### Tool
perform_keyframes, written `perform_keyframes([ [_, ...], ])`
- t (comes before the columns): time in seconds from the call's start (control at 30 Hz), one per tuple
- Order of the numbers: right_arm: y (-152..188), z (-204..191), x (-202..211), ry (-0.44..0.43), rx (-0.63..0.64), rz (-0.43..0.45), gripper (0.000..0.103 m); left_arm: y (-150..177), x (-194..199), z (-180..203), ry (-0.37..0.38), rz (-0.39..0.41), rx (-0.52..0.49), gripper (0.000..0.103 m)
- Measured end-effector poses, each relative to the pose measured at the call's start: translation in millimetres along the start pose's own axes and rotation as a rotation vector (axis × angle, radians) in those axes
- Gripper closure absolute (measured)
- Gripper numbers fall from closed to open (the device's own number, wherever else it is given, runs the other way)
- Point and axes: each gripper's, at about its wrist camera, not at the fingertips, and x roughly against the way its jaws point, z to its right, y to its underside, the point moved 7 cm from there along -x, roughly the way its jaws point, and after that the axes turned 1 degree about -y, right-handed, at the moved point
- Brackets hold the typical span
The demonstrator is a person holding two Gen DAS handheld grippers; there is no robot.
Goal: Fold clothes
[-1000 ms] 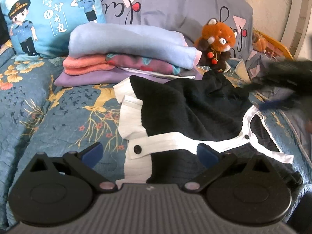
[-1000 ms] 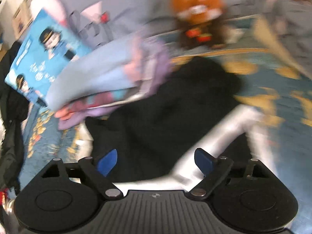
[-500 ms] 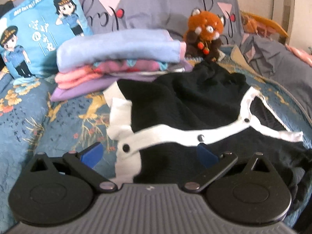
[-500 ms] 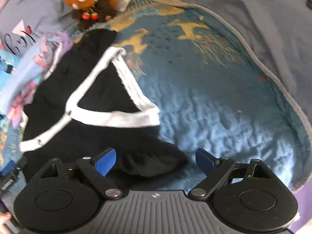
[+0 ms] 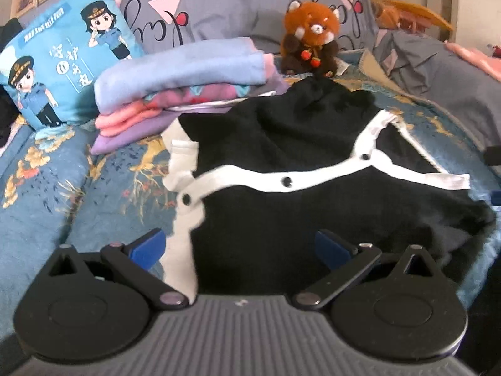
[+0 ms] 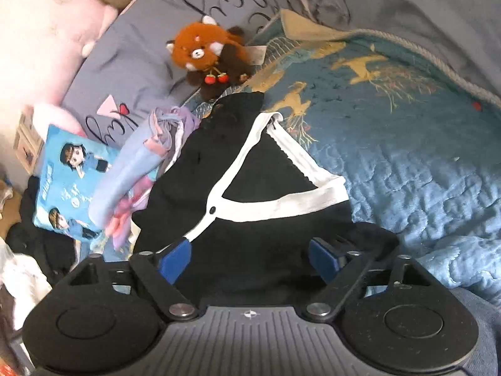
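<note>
Blue quilted bedspread (image 6: pixel 422 156) lies bare and open to the right of the black cardigan (image 5: pixel 313 144) in the right wrist view, running out to a corded edge where a grey duvet (image 6: pixel 422 15) is heaped. On the left the room is tighter: a stack of folded clothes (image 5: pixel 181 75) sits just beside the cardigan's far left part, and a blue cartoon cushion (image 5: pixel 59 62) leans behind the stack. At the far end a red panda plush (image 5: pixel 313 40) sits close to the cardigan's far tip, against grey pillows (image 5: pixel 219 6).

Only the left wrist view shows the cardigan's left side, where the white hem band (image 5: pixel 183 169) is rumpled and runs down toward the left tool (image 5: pixel 241 247), with patterned bedspread open to its left. Only the right wrist view shows a dark clutter of clothing (image 6: pixel 40 244) off the left edge of the bed, and the free quilt on the right.

The cardigan lies spread on the bed, black knit with white trim along the button placket (image 5: pixel 281 181) and the V neckline (image 6: pixel 281 172); three dark buttons show. Its surface is wrinkled, not flat.

The left tool has its blue pads wide apart above the near hem, gripping nothing. The right tool (image 6: pixel 250 260) has its jaws closing, with the cardigan's near black edge bunched between the pads, which do not yet press it.
</note>
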Motion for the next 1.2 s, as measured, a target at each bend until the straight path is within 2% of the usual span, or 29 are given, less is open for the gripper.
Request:
perform_keyframes([
  [0.07, 2, -6, 8, 0.08, 0.083, 0.035, 0.025, 6, 9, 5, 0.028, -0.007, 0.027, 0.0],
  [0.1, 4, -8, 11, 0.081, 0.104, 0.055, 0.025, 9, 14, 7, 0.038, -0.006, 0.034, 0.0],
  [0.17, 9, -9, 15, 0.04, 0.105, 0.091, 0.025, 13, 21, 11, 0.046, -0.001, 0.029, 0.0],
  [0.23, 16, -3, 14, -0.027, 0.047, 0.119, 0.024, 18, 27, 11, 0.041, -0.009, 0.035, 0.0],
  [0.3, 20, 2, 11, -0.07, -0.001, 0.129, 0.024, 28, 31, 4, 0.026, -0.034, 0.089, 0.0],
  [0.4, 22, 1, 7, -0.055, 0.009, 0.122, 0.024, 42, 31, -14, 0.003, -0.071, 0.184, 0.0],
  [0.47, 23, 1, 4, -0.01, 0.024, 0.104, 0.024, 49, 28, -26, -0.015, -0.09, 0.236, 0.0],
  [0.57, 23, 9, 1, 0.116, 0.027, -0.025, 0.025, 55, 24, -40, -0.015, -0.11, 0.303, 0.0],
  [0.67, 13, 22, 10, 0.251, 0.068, -0.073, 0.025, 57, 24, -35, 0.023, -0.12, 0.27, 0.0],
  [0.77, 2, 43, 16, 0.301, 0.012, -0.067, 0.025, 57, 24, -27, 0.056, -0.115, 0.23, 0.0],
  [0.83, 2, 59, 13, 0.289, -0.074, -0.104, 0.025, 57, 24, -21, 0.078, -0.11, 0.204, 0.0],
  [0.9, 3, 68, 12, 0.266, -0.128, -0.104, 0.025, 58, 22, -22, 0.084, -0.113, 0.211, 0.0],
  [1.03, 5, 69, 5, 0.281, -0.13, -0.112, 0.025, 61, 20, -27, 0.08, -0.124, 0.243, 0.001],
  [1.17, 6, 63, -8, 0.201, -0.189, -0.093, 0.023, 63, 19, -28, 0.056, -0.126, 0.236, 0.0],
  [1.2, 7, 61, -10, 0.201, -0.178, -0.096, 0.026, 63, 19, -29, 0.053, -0.124, 0.236, 0.0],
])
